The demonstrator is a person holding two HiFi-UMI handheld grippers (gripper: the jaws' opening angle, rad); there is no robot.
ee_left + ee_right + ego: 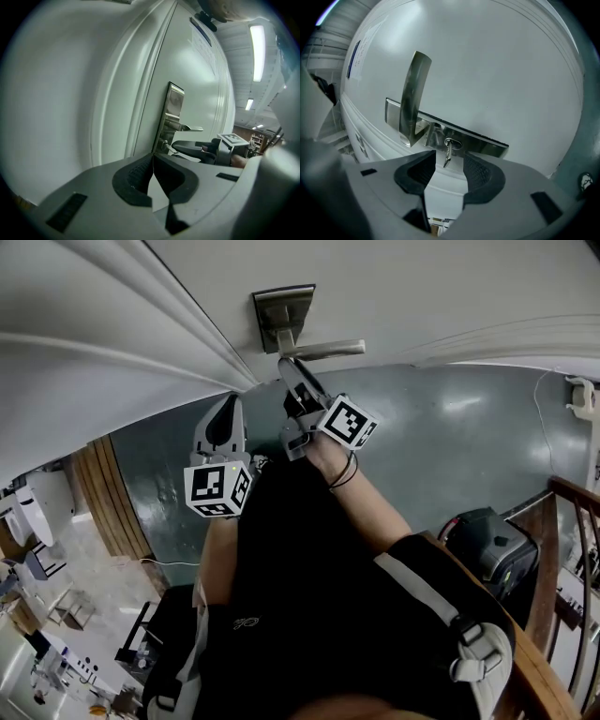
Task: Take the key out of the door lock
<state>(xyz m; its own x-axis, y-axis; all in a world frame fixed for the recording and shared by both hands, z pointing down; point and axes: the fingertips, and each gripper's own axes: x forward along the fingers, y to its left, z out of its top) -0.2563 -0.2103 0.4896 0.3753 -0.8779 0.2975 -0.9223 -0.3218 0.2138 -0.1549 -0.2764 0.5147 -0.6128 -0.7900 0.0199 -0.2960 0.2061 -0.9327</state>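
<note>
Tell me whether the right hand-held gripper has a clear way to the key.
Probably yes. The right hand-held gripper has its jaws apart, and the key juts from the lock plate just ahead, in line with the gap. Nothing lies between; the lever handle is off to the side.

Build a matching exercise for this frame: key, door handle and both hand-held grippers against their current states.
1 key
2 door handle
3 left hand-held gripper
4 right hand-held gripper

A jaws together, nothing held
B jaws apart, facing the key
C sticking out of the lock
D silver lever

Pairs: 1-C, 2-D, 3-A, 4-B
</note>
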